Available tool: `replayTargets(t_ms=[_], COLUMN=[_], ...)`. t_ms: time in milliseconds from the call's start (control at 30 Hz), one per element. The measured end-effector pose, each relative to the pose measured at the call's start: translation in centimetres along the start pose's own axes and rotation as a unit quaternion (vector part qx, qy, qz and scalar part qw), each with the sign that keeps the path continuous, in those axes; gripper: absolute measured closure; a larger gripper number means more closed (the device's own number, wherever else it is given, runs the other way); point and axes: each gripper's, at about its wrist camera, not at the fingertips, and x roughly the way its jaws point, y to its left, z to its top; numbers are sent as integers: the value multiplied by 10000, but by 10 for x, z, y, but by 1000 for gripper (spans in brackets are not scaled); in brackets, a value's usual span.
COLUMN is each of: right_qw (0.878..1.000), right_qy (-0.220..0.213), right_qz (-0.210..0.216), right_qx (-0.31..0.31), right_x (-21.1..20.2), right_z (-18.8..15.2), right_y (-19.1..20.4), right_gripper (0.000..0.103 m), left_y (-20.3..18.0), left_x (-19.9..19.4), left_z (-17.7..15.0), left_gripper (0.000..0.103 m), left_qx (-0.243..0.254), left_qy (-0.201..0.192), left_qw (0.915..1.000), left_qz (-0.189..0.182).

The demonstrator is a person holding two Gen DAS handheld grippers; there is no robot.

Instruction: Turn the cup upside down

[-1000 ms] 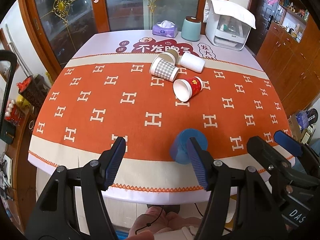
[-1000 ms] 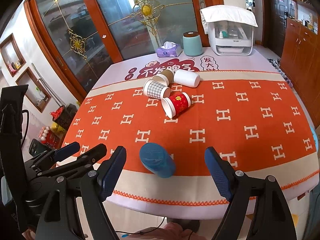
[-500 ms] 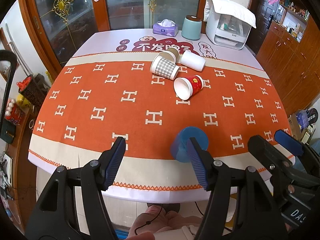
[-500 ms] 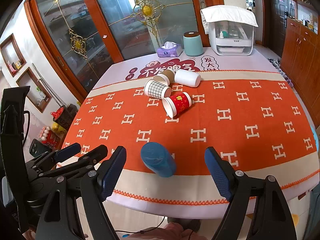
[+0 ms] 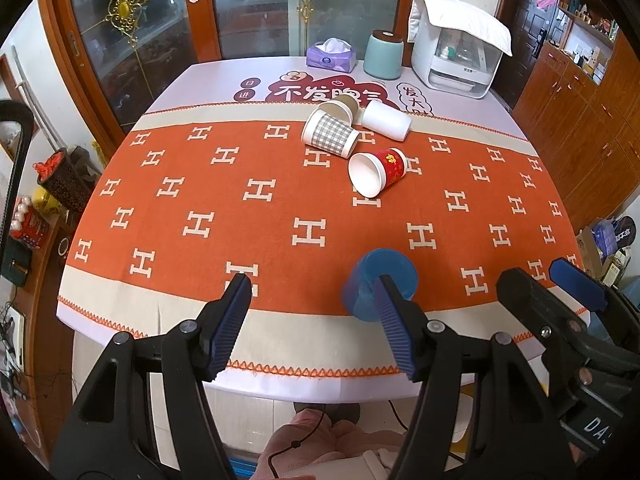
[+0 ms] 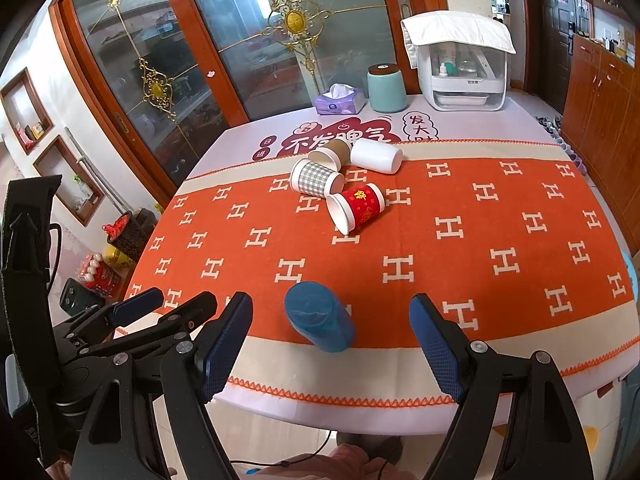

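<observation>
A blue cup [image 5: 378, 283] stands upside down near the table's front edge, also in the right wrist view [image 6: 319, 317]. A red cup [image 5: 377, 172] [image 6: 356, 207], a checked cup [image 5: 330, 134] [image 6: 316, 179], a white cup [image 5: 386, 120] [image 6: 376, 155] and a brown cup [image 5: 347, 105] [image 6: 331, 151] lie on their sides farther back. My left gripper [image 5: 314, 326] is open and empty, just left of the blue cup. My right gripper [image 6: 332, 344] is open and empty, in front of the blue cup.
An orange cloth [image 5: 240, 208] covers the table. At the far edge stand a tissue box [image 5: 331, 55], a teal canister [image 5: 383, 60] and a white appliance [image 5: 460, 52]. Glass doors lie behind; wooden cabinets [image 5: 580, 120] stand to the right.
Both grippers have drawn back slightly from the table. The cups have not moved.
</observation>
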Motion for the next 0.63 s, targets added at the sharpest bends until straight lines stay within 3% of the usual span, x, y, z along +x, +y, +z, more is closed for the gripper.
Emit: replayTargets(t_ms=[633], right_qw=[10000], right_qy=[13], right_qz=[7], right_qx=[1], right_x=[1], right_z=[-1], right_y=[1], right_gripper=[21], left_y=[6], left_x=[-2], left_z=[-2], left_gripper=[42], left_qx=[-5], left_qy=[7], left_qw=[10000], left_qz=[2])
